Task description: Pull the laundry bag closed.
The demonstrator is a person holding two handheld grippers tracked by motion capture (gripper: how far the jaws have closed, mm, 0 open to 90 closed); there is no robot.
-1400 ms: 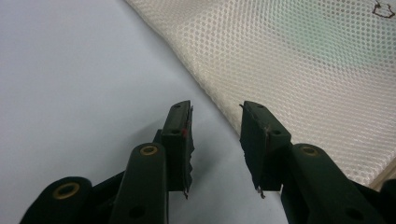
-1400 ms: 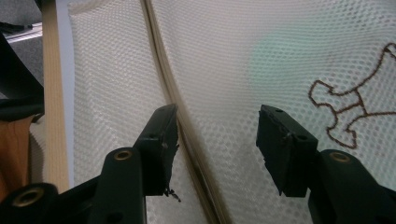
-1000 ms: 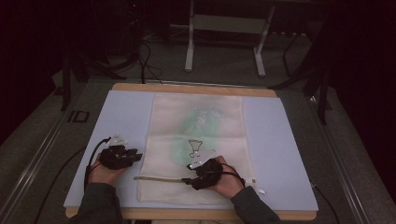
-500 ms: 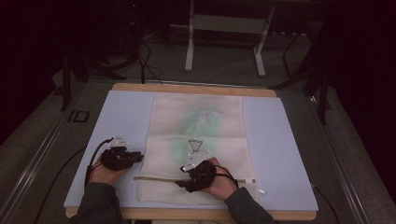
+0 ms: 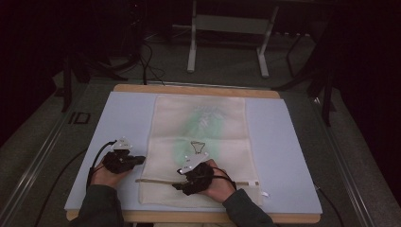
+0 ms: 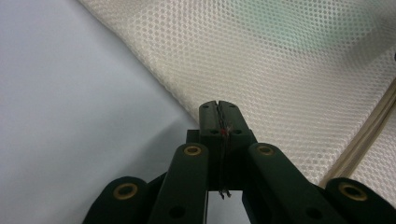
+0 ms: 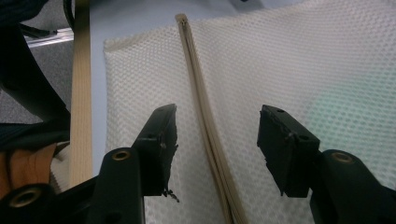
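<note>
Both grippers sit at the mesh laundry bag's (image 5: 201, 142) near end. Left gripper (image 6: 218, 112) has just been closing; its jaws now meet, pinching the bag's edge. Right gripper (image 7: 217, 135) has shifted slightly leftward, jaws spread astride the zipper (image 7: 205, 126).

cream mesh laundry bag (image 5: 201, 142), flat on table, zipper (image 7: 205, 126) closed

The left hand-held gripper (image 6: 219, 108) has just closed its jaws at the mesh bag's (image 6: 289, 70) edge.
</note>
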